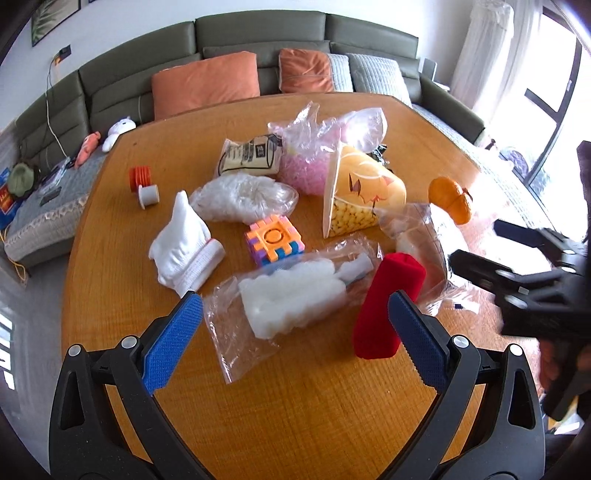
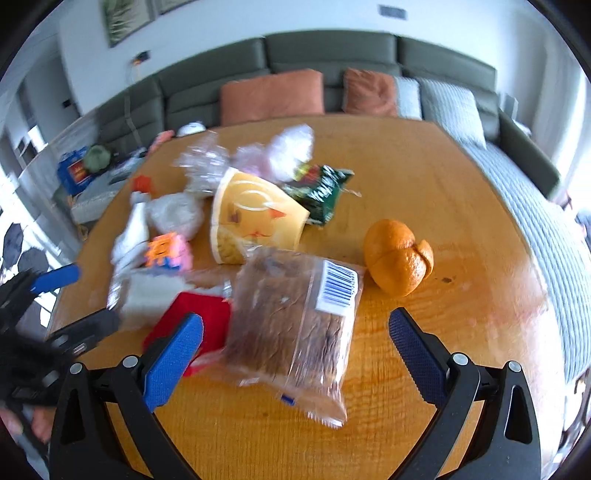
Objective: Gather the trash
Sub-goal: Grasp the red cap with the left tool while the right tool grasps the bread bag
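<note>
A wooden table [image 1: 110, 295] before a green sofa [image 1: 258, 33] carries scattered trash: a clear bag [image 2: 295, 332] lies near, orange peel [image 2: 399, 256] right. Left claw [image 1: 295, 325] and right claw [image 2: 295, 347] hover released, empty.

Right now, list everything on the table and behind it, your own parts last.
table: one, orange-brown wood, under everything
red roll: one, near edge, centre
foam bag: one, clear with white foam, left of red roll
barcode bag: one, clear, right of red roll
orange peel: one, orange, right side
gloves: white, left
puzzle cube: one, multicoloured, centre
spools: two, orange and white, far left
paper cup: one, yellow, tipped, centre
green packet: one, behind cup
sofa: one, green, behind table
cushions: two orange
left gripper: jaws open
right gripper: jaws open
</note>
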